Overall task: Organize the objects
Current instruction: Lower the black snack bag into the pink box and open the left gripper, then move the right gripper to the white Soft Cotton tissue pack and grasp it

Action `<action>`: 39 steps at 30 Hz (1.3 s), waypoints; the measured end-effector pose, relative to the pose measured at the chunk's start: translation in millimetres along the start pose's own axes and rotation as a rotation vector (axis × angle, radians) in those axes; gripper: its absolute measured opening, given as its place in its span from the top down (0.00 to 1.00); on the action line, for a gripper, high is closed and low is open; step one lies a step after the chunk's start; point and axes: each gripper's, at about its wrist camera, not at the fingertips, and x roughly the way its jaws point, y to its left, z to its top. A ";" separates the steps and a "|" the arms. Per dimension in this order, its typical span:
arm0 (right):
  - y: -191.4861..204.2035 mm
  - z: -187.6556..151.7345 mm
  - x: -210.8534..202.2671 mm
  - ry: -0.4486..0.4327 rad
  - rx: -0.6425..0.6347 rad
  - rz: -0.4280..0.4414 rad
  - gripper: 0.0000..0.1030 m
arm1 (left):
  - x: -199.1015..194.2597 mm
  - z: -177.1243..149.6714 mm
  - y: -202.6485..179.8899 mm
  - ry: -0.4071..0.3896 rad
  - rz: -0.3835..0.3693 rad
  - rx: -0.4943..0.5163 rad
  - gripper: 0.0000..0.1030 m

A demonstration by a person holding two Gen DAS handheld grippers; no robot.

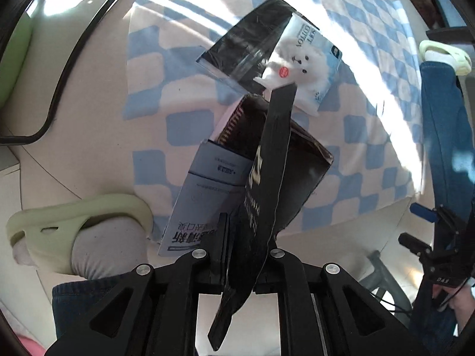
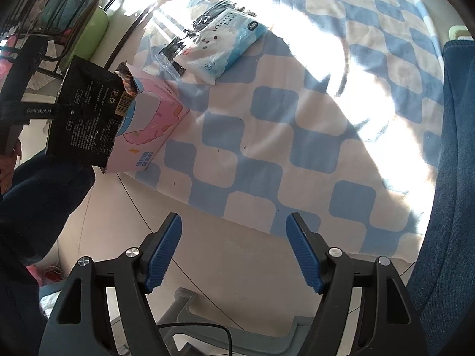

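My left gripper (image 1: pixel 246 225) points steeply down and is shut on a black snack packet (image 1: pixel 273 160), which stands on edge between its fingers. The packet (image 2: pixel 86 118) hangs just over a pink and blue box (image 2: pixel 151 118) lying on the checkered blanket (image 2: pixel 267 148). Beyond the box (image 1: pixel 204 190) lie a white and blue tissue pack (image 1: pixel 305 59) and a black item in a clear bag (image 1: pixel 246 47). My right gripper (image 2: pixel 234 252) stands open over the blanket's near edge, and nothing lies between its blue pads (image 2: pixel 163 255).
The person's feet in pale green slippers (image 1: pixel 74 219) stand at both sides of the blanket (image 1: pixel 178 127). A black wire rack (image 2: pixel 44 14) and a green object (image 2: pixel 98 26) are at the far left. A grey chair base (image 2: pixel 184 296) and a cable (image 2: pixel 207 326) lie on the tiled floor.
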 end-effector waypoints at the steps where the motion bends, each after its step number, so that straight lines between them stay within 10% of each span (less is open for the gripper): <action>1: -1.9 2.9 1.0 0.005 0.011 0.014 0.28 | -2.9 1.3 -0.4 0.007 0.047 0.003 0.79; 3: -3.7 11.4 2.7 0.014 0.014 0.019 0.26 | -17.8 -0.3 8.5 0.001 0.084 -0.049 0.49; 8: 0.0 57.8 10.5 0.050 -0.086 -0.077 0.12 | -115.5 -32.2 43.6 -0.239 -0.089 -0.318 0.37; 13: 18.1 129.4 25.1 0.101 -0.302 -0.246 0.01 | -191.4 -78.5 70.2 -0.487 -0.194 -0.378 0.26; 19: 89.5 146.4 67.7 0.032 -1.322 -0.659 0.01 | -189.4 -74.7 98.3 -0.467 -0.202 -0.497 0.26; 24: 107.5 139.2 116.5 0.199 -1.841 -0.683 0.01 | -189.6 -62.5 98.0 -0.454 -0.200 -0.434 0.26; 31: 117.3 185.0 165.2 0.360 -1.902 -0.543 0.00 | -202.1 -45.7 108.2 -0.400 -0.222 -0.458 0.26; 36: 100.9 219.1 167.6 0.482 -1.707 -0.434 0.00 | -201.8 -38.0 111.2 -0.394 -0.249 -0.473 0.26; 39: 79.8 208.7 176.3 0.510 -1.675 -0.605 0.00 | -197.5 -38.8 115.0 -0.395 -0.271 -0.504 0.25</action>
